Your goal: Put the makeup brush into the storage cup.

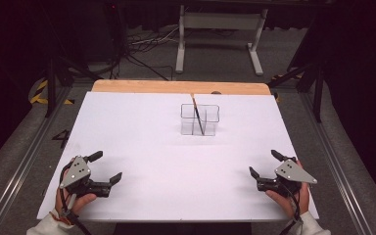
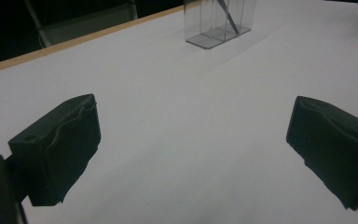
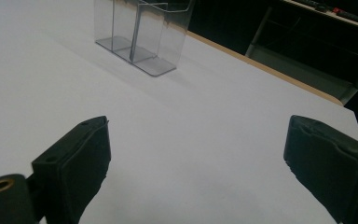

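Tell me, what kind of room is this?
Probably a lab or recording studio: a white-topped table ringed by dark curtains, loose cables on grey carpet, and a hand-held gripper in each hand.

At the bottom left of the high view, the left gripper [image 1: 108, 167] is black, with a grey three-cornered plate on top that has small dots like screws. A black cable runs back from it past a white sleeve [image 1: 44, 226]. At the bottom right, the right gripper [image 1: 265, 163] looks the same: black, with a grey plate and cable. Up close, the jaws are thick, dark, blocky pads, and a brass-coloured ring sits near one.
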Available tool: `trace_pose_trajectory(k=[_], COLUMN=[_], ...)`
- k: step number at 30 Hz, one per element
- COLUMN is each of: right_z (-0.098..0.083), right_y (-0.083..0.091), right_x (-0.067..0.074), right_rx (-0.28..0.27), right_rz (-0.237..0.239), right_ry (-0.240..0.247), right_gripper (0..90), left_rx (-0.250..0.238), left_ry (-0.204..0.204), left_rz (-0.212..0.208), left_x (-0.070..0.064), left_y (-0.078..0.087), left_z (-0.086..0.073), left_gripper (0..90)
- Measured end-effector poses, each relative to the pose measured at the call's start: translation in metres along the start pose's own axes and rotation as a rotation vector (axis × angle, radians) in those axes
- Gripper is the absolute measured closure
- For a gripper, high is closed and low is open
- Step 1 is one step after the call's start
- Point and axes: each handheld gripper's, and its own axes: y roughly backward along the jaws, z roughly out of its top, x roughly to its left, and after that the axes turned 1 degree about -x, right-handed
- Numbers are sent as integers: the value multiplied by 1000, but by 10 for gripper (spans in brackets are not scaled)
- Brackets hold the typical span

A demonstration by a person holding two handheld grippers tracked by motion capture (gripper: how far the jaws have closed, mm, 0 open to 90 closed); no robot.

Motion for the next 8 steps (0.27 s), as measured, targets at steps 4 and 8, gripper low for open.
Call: trace_pose_trajectory(k=[4,8], right_z=[0,-1], right_y=[0,1], right_x=[0,-2], right_rx=[-2,-3], right_rz=[-2,-16], right_ry=[-2,-15], right_gripper=[81,85], left_rx=[3,8], left_ry=[7,6], left_rz=[0,0], left_x=[0,0], left_y=[-1,-2], left_z=[0,0], left_gripper=[36,37])
